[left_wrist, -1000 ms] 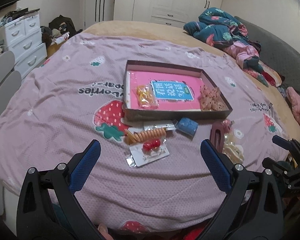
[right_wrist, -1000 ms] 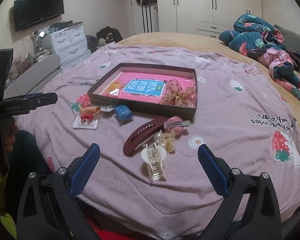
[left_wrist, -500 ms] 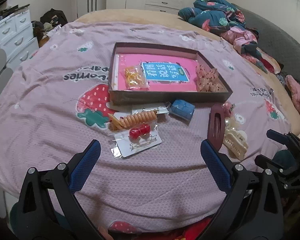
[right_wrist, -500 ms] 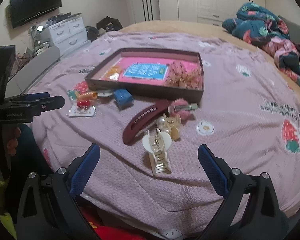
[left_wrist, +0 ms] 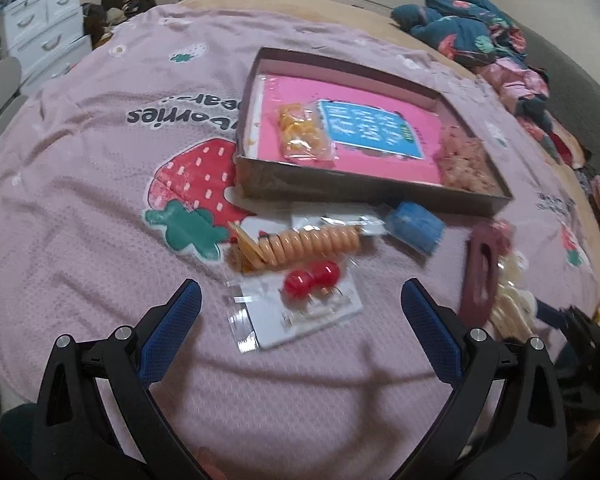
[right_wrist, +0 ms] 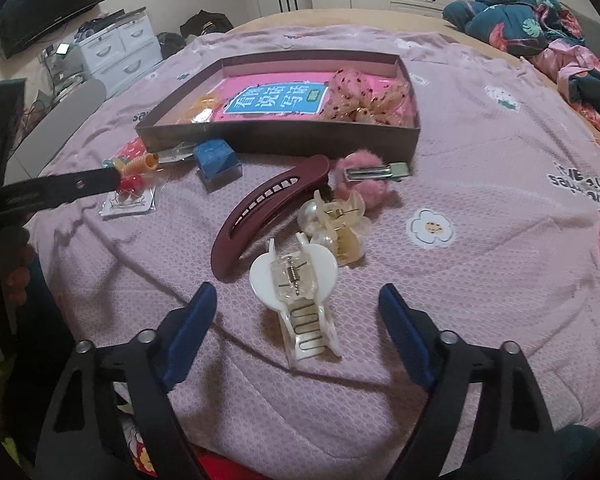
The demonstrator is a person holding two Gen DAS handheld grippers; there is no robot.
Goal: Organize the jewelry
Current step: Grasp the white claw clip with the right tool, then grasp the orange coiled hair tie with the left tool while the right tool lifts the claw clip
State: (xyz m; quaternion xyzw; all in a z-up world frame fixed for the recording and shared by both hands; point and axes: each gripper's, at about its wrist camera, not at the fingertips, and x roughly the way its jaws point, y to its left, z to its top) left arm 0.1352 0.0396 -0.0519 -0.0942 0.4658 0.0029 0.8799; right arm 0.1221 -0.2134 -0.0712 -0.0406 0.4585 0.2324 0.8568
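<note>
Left gripper (left_wrist: pixel 300 304): the fingers are held wide apart above the bedspread (left_wrist: pixel 80 208); nothing is clamped.
Earring card (left_wrist: pixel 300 304): a white card with red cherry earrings is seen just ahead of the left fingertips, between them, untouched.
Coil hair tie (left_wrist: pixel 312 242): the orange coil is laid just beyond the card, further from the left fingers.
Right gripper (right_wrist: pixel 296 308): the jaws are closing, yet the pads are still clear of everything.
White claw clip (right_wrist: pixel 300 296): it is framed between the right fingers, lying on the bedspread, touched by neither.
Dark red clip (right_wrist: pixel 264 212): placed ahead of the right fingers, toward the left one.
Pearl clip (right_wrist: pixel 336 224): found just past the white claw clip, possibly touching it.
Box (right_wrist: pixel 284 140): set well beyond both pairs of fingers; a bag of yellow bands (left_wrist: pixel 304 136) and a pink bow (right_wrist: pixel 364 96) are held inside.
</note>
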